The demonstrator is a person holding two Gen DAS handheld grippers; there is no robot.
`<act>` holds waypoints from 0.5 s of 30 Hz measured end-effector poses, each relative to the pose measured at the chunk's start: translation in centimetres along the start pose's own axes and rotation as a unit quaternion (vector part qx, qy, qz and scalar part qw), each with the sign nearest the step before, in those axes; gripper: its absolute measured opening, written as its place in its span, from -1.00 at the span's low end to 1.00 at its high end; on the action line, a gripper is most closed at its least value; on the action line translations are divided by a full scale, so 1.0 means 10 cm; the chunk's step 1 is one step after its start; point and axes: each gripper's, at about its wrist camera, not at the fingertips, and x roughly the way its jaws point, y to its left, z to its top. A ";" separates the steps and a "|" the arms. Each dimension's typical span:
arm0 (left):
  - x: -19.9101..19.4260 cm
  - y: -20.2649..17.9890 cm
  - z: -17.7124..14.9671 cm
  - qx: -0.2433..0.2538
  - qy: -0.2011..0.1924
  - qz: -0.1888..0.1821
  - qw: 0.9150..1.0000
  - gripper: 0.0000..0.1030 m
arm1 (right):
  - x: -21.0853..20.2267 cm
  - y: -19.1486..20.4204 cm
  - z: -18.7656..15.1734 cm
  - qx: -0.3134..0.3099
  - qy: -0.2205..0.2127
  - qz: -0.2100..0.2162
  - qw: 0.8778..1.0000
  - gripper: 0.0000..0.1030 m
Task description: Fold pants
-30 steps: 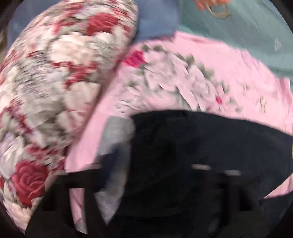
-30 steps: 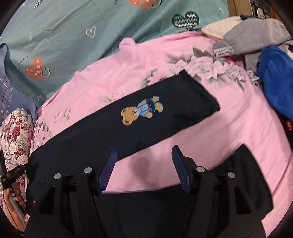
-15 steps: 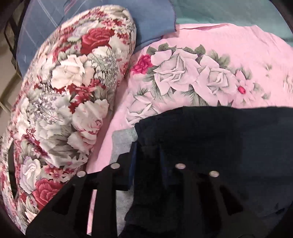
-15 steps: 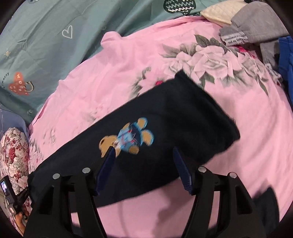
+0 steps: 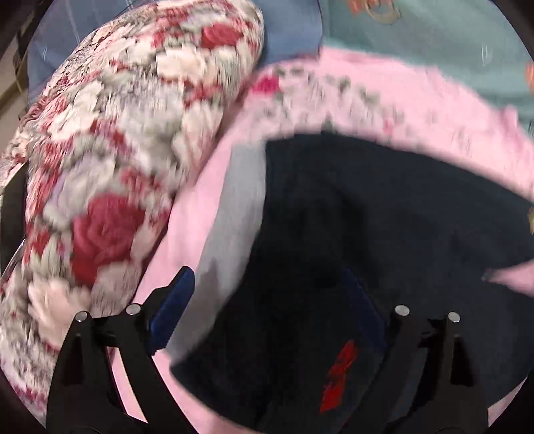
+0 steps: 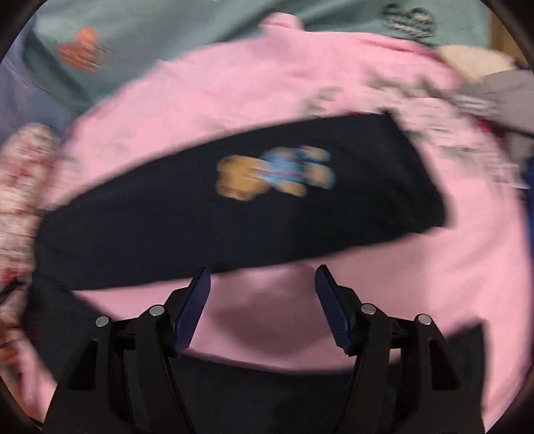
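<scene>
Dark navy pants [image 6: 233,213] with a teddy-bear print [image 6: 273,173] lie spread on a pink floral sheet [image 6: 253,90]; one leg runs across the right wrist view, the other lies under the gripper [image 6: 267,394]. My right gripper [image 6: 262,300] is open and empty, above bare pink sheet between the legs. In the left wrist view the waist end of the pants [image 5: 367,233], with a grey lining [image 5: 233,213] and a red label [image 5: 337,377], lies beneath my open left gripper [image 5: 270,300]. Both views are blurred.
A rose-patterned pillow [image 5: 116,160] lies left of the pants' waist. A teal sheet with printed hearts [image 6: 200,30] lies beyond the pink sheet. Grey [image 6: 504,96] and blue clothes are piled at the right edge.
My left gripper has opened and let go of the waistband; it has drawn back. My right gripper, still open, has drawn back from the bear-print leg towards me.
</scene>
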 end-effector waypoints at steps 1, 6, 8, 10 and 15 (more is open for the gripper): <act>0.05 -0.04 -0.10 0.016 0.006 0.033 0.999 0.77 | -0.05 -0.03 -0.04 0.002 -0.007 -0.072 0.997 0.20; -0.08 -0.09 -0.33 0.006 0.001 0.059 0.998 0.78 | -0.65 -0.11 -0.53 0.043 -0.057 0.031 0.997 0.21; -0.28 -0.23 -0.39 0.005 -0.017 0.020 1.000 0.78 | -0.73 0.09 -0.74 0.026 -0.027 0.138 0.990 0.21; -0.43 -0.44 -0.43 0.023 -0.021 -0.047 0.998 0.83 | -0.73 0.37 -0.88 0.004 -0.003 0.207 0.978 0.21; -0.37 -0.79 -0.56 0.076 -0.002 -0.089 0.993 0.85 | -0.58 0.77 -0.95 -0.031 0.019 0.222 0.974 0.21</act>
